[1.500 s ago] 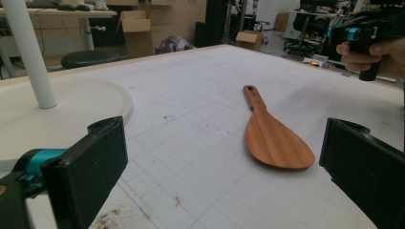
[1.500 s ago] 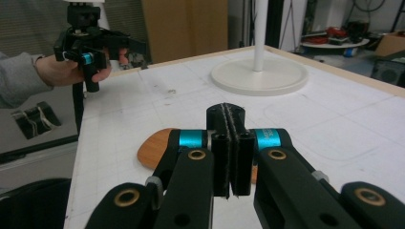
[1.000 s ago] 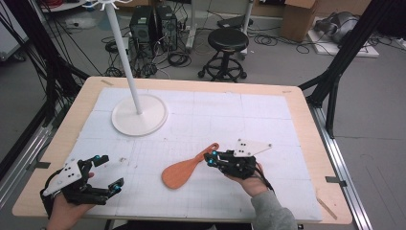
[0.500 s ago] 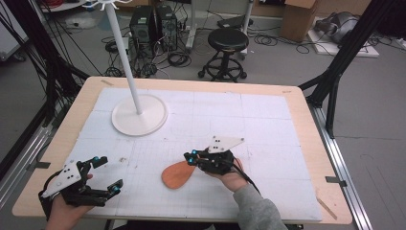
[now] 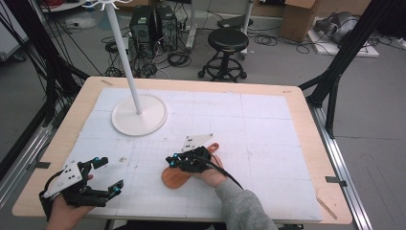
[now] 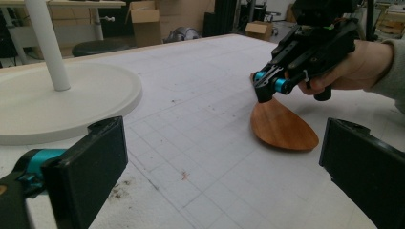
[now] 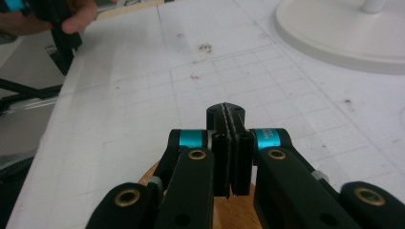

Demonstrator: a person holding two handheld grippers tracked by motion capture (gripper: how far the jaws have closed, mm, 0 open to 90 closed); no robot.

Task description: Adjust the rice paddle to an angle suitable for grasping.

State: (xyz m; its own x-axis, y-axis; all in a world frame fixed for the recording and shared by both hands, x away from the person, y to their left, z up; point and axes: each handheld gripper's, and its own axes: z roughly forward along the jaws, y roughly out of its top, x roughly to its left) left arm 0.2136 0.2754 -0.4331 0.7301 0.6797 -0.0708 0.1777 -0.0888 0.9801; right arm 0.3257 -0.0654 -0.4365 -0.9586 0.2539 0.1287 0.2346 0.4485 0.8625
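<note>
A wooden spatula (image 5: 173,178) lies flat on the white gridded mat (image 5: 268,129) near the front centre, its handle end (image 5: 214,146) pointing back right. My right gripper (image 5: 172,160) hovers over the spatula's middle, shut, with nothing between its fingers; the tips (image 7: 229,119) point left, and wood (image 7: 224,212) shows beneath them. In the left gripper view the right gripper (image 6: 265,89) meets the broad blade (image 6: 282,128) at its neck. My left gripper (image 5: 109,174) rests at the front left corner, open and empty, its fingers (image 6: 98,162) set wide apart.
A white stand with a round base (image 5: 139,116) and a tall pole (image 5: 123,52) occupies the back left of the mat. The wooden table edge (image 5: 306,120) runs around the mat. A stool (image 5: 229,40) and cables lie on the floor beyond.
My right gripper slid left from the spatula's handle toward its blade. The spatula and the left gripper have barely shifted.
</note>
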